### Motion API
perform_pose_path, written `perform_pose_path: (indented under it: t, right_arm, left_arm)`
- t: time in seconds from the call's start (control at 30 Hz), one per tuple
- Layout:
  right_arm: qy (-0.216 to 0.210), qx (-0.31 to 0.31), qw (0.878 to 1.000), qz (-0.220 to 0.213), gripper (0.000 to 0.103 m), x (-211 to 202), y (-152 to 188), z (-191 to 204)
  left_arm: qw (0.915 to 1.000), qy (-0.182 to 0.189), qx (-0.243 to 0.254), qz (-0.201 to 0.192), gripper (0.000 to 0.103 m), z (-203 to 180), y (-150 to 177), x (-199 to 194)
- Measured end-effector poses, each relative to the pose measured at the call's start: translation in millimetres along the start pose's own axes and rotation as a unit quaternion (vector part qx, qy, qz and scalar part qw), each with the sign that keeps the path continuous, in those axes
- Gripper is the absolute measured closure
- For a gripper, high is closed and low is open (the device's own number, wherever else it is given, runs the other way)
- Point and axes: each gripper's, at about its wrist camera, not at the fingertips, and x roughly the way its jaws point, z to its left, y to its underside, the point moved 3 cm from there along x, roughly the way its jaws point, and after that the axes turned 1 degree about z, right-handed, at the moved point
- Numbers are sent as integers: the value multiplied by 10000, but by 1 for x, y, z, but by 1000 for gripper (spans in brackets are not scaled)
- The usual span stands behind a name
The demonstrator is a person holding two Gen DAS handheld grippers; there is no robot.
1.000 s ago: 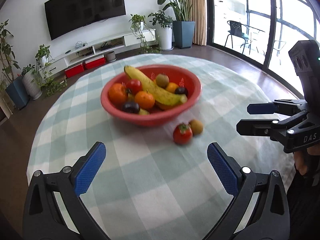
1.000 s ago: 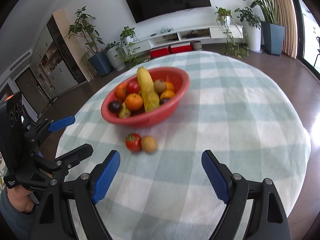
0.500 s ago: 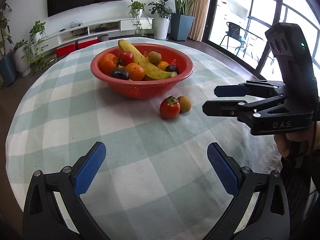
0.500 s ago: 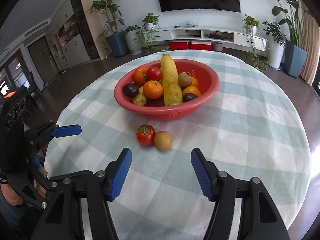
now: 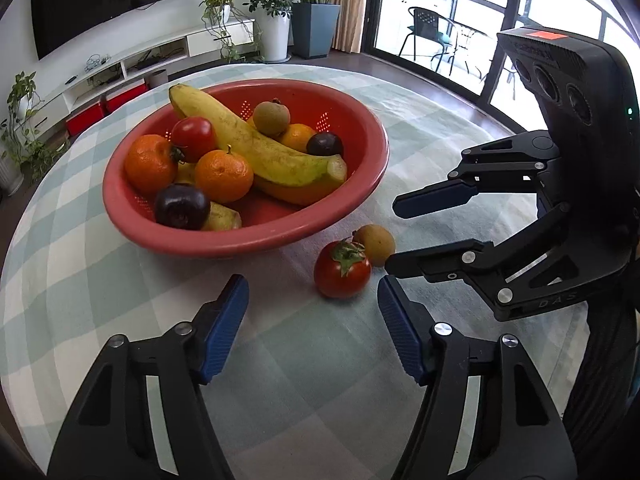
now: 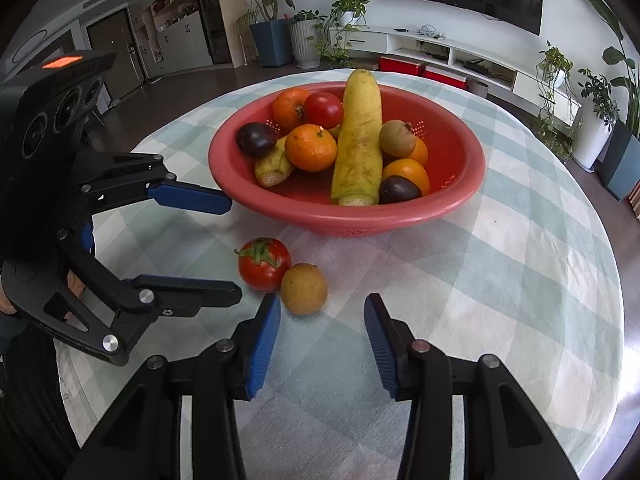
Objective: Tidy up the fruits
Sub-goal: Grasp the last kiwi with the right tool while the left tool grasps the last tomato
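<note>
Left wrist view: closer now to the bowl (image 5: 372,172) than half a second ago, left gripper (image 5: 312,320) released, narrower, nearing the tomato (image 5: 342,270) beside the brown fruit (image 5: 376,242).

Right wrist view: right gripper (image 6: 320,328) likewise released and advanced, brown fruit (image 6: 304,288) just ahead, probably touching the tomato (image 6: 264,264). Both loose fruits lie off the bowl's (image 6: 460,200) near edge; pickup imminent.

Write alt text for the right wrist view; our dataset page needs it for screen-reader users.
An open right gripper hovers just short of a brown fruit touching a tomato on a checked tablecloth. Behind them sits a red bowl of mixed fruit; the open left gripper reaches in from the left.
</note>
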Motion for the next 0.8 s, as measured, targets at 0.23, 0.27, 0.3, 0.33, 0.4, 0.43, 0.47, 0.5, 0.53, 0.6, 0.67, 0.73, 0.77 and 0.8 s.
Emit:
perform_pose_path:
  t: [0.23, 0.27, 0.3, 0.33, 0.4, 0.43, 0.47, 0.5, 0.53, 0.6, 0.67, 0.73, 0.77, 0.8]
  right_arm:
    - [-13, -192, 9998, 66, 58, 4, 3, 3]
    - [-28, -172, 9998, 71, 58, 3, 4, 2]
    - [-34, -160, 9998, 75, 58, 3, 5, 1]
    - [-31, -157, 9998, 69, 58, 1, 5, 0]
    - [-26, -163, 9998, 63, 59, -1, 5, -1]
    - [-29, -167, 9998, 54, 59, -2, 5, -1]
    - [-33, -187, 9998, 51, 59, -3, 6, -1]
    - [-43, -217, 9997, 57, 59, -4, 7, 0]
    - [-53, -251, 9996, 67, 59, -4, 7, 0]
    - [-55, -322, 9994, 98, 59, -6, 7, -2]
    - [-58, -316, 9994, 121, 59, -7, 6, -5]
    - [-57, -303, 9994, 146, 59, -7, 6, -6]
    - [-55, -312, 9994, 157, 59, -7, 7, -6]
    - [-42, -318, 9993, 167, 59, -7, 7, -6]
  left_arm:
    - [9995, 139, 255, 151, 38, -5, -8, 22]
    - [9994, 145, 275, 158, 38, -6, -9, 25]
    - [9993, 164, 297, 153, 38, -5, -10, 26]
    - [9992, 200, 305, 151, 38, -5, -12, 27]
    - [9990, 247, 336, 155, 39, -5, -15, 29]
    - [9989, 258, 352, 178, 40, -5, -16, 31]
    - [9987, 284, 383, 181, 41, -5, -16, 33]
    - [9984, 338, 403, 183, 42, -5, -17, 34]
    - [9983, 361, 426, 182, 45, -6, -19, 37]
    - [9980, 363, 470, 199, 52, -7, -21, 40]
    - [9976, 460, 500, 159, 58, -8, -23, 42]
    - [9971, 509, 552, 150, 62, -14, -23, 43]
    - [9967, 546, 580, 150, 65, -17, -23, 44]
    - [9965, 559, 607, 157, 68, -18, -23, 46]
